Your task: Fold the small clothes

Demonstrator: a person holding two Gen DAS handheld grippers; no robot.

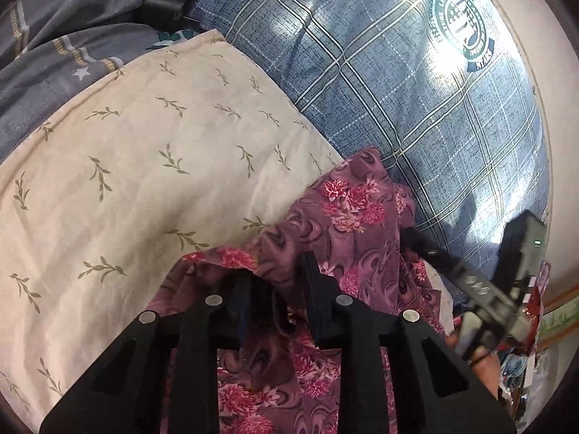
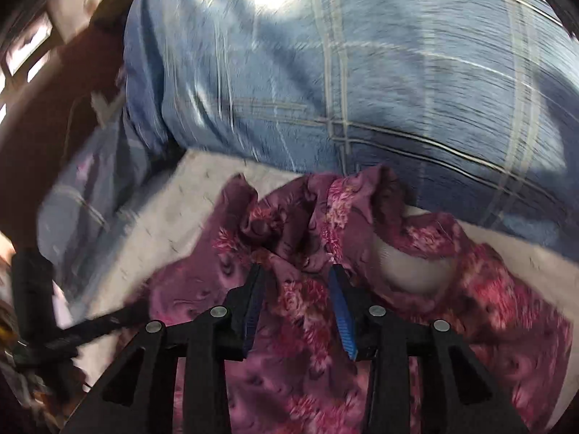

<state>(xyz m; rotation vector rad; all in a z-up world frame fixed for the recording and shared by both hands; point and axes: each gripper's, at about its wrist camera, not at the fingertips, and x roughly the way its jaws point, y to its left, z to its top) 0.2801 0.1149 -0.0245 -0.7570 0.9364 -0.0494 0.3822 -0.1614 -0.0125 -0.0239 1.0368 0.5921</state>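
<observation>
Looking along the left gripper, we see its two black fingers set apart with a bunched fold of the purple floral garment draped between and over them; cloth hides the tips, so we cannot tell whether the gripper is clamped on the fabric or just sitting under it. The garment lies crumpled on the cream pillow, which carries a sparse olive leaf-sprig print, and its far edge touches the blue plaid bedsheet. A round green crest print sits on the bedsheet, far right, in bright sun glare. A grey striped blanket with a star motif lies at the top left, beside the pillow. Our right gripper shows at the right edge of the left view, its tip buried in the garment's right side. In the right wrist view, heavily motion-blurred, the right gripper has its blue-padded fingers clearly spread, with the garment heaped up in the gap and beyond; no pinch is visible, so we read it as released. The pillow shows pale around the garment, the bedsheet behind it, and the left gripper's black body shows at the far left edge.
</observation>
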